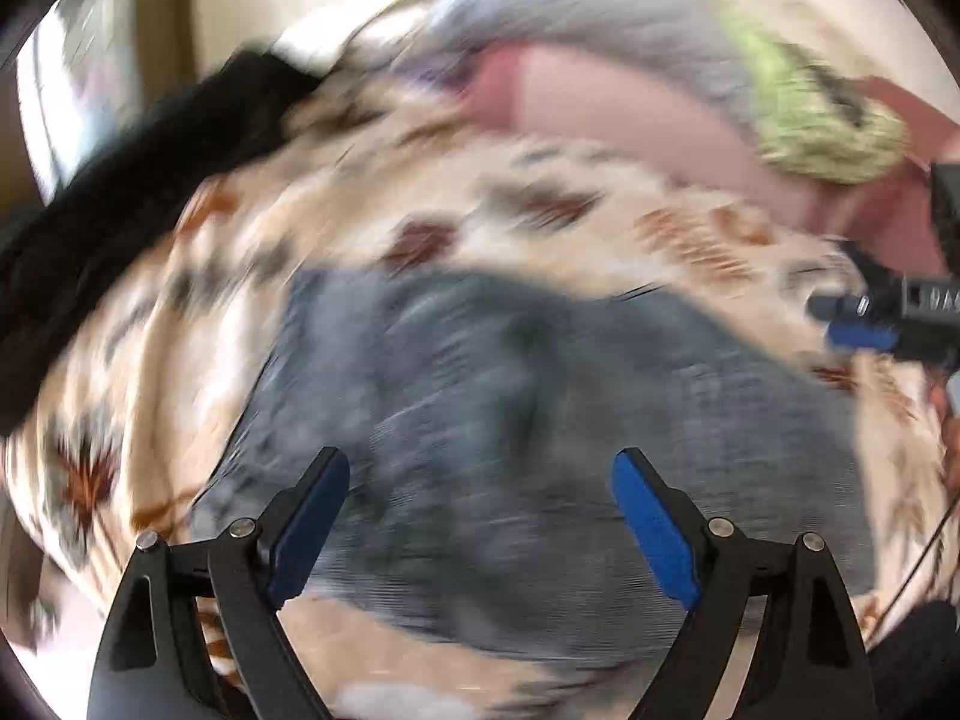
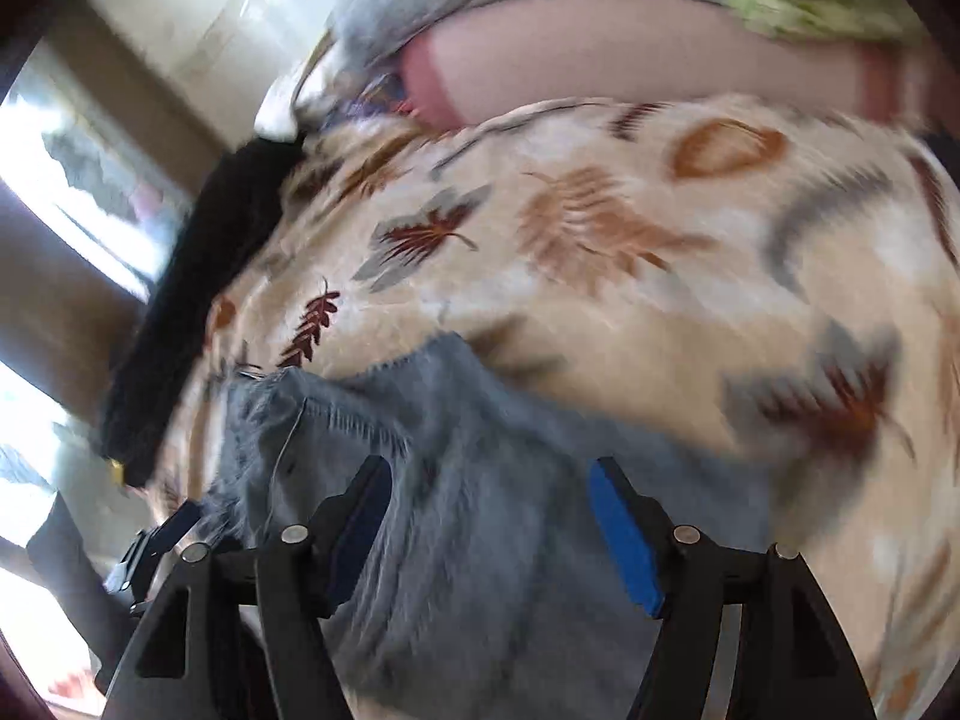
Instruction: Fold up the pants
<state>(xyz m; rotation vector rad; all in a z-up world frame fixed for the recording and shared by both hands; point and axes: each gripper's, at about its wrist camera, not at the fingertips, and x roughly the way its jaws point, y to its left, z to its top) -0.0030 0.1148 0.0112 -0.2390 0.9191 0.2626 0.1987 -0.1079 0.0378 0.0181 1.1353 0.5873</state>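
Observation:
Grey-blue denim pants (image 1: 510,420) lie bunched on a cream bedspread with a leaf print (image 1: 540,204). My left gripper (image 1: 480,468) is open above the pants, holding nothing. My right gripper (image 2: 489,474) is also open, over the pants (image 2: 480,480) near their frayed edge. The right gripper shows at the right edge of the left wrist view (image 1: 864,324). Both views are motion-blurred.
A black garment (image 1: 120,216) lies along the left of the bed and also shows in the right wrist view (image 2: 198,300). A heap of grey, pink and green cloth (image 1: 660,72) sits at the back. A bright window (image 2: 72,180) is at the left.

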